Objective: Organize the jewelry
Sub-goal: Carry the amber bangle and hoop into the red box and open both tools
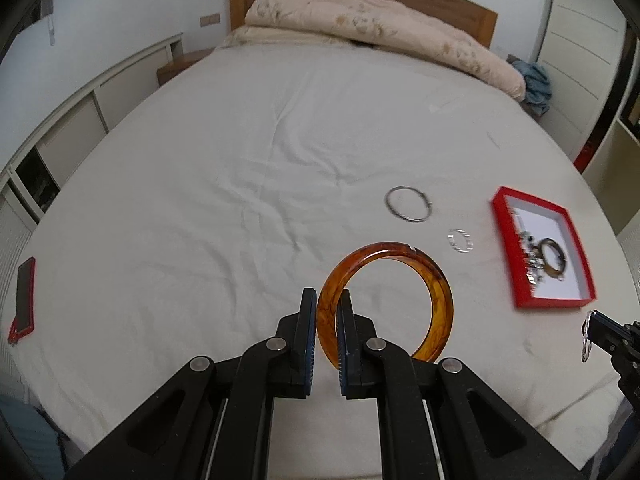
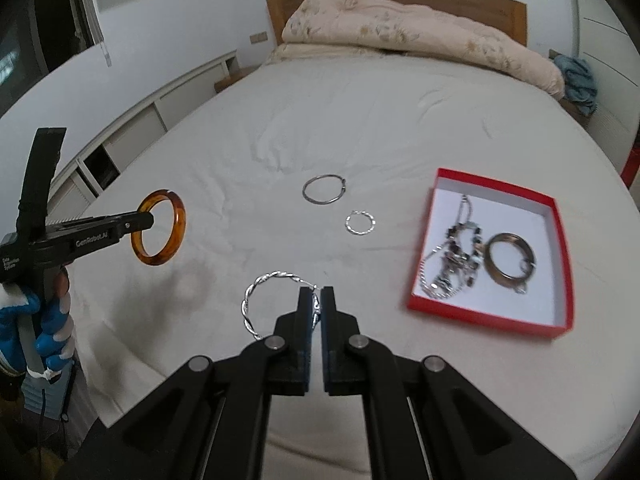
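Bed (image 1: 240, 152) with white sheet fills the room's centre. Wooden headboard (image 1: 472, 12) at its far end, beige quilt (image 1: 360, 28) heaped against it. Pale wall (image 1: 120, 8) behind. White low cabinets (image 1: 80, 120) left of bed; white panelled door (image 1: 580, 40) right. Light even, diffuse.

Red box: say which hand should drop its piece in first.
Right, probably. The right gripper, jaws shut on the twisted silver bangle, sits nearer the red box. The left gripper, clamping the amber bangle, is farther off on the other side.
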